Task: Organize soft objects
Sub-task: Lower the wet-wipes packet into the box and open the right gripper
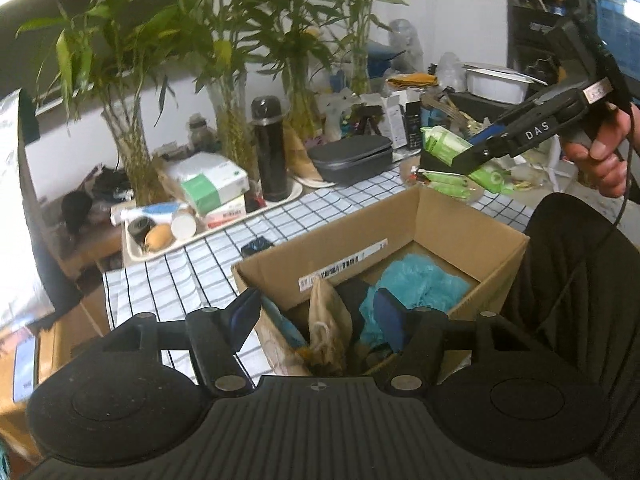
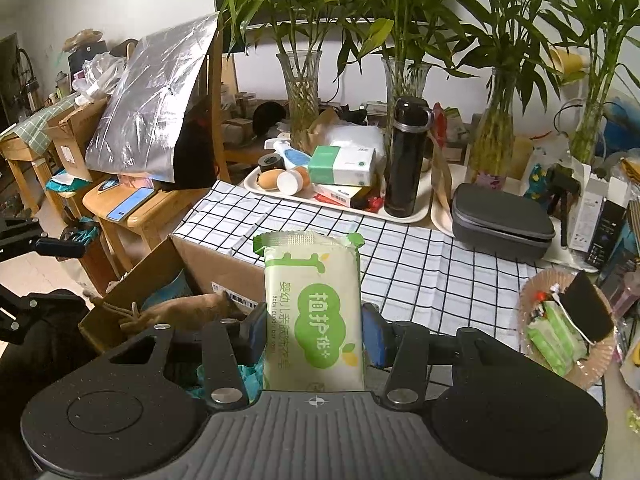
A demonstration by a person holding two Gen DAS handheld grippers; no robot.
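Over the open brown cardboard box [image 1: 460, 216], holding blue-green mesh [image 1: 420, 280] and a tan drawstring pouch [image 1: 326, 320], left fingers [image 1: 320, 316] gape empty; right fingers [image 2: 316, 330] clamp a green-and-white soap pack [image 2: 314, 312].

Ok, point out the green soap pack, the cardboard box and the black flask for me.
green soap pack [image 2: 314, 320], right wrist view, printed front face.
cardboard box [image 1: 460, 216], left wrist view, inner far wall.
black flask [image 2: 406, 168], right wrist view, middle of its body.
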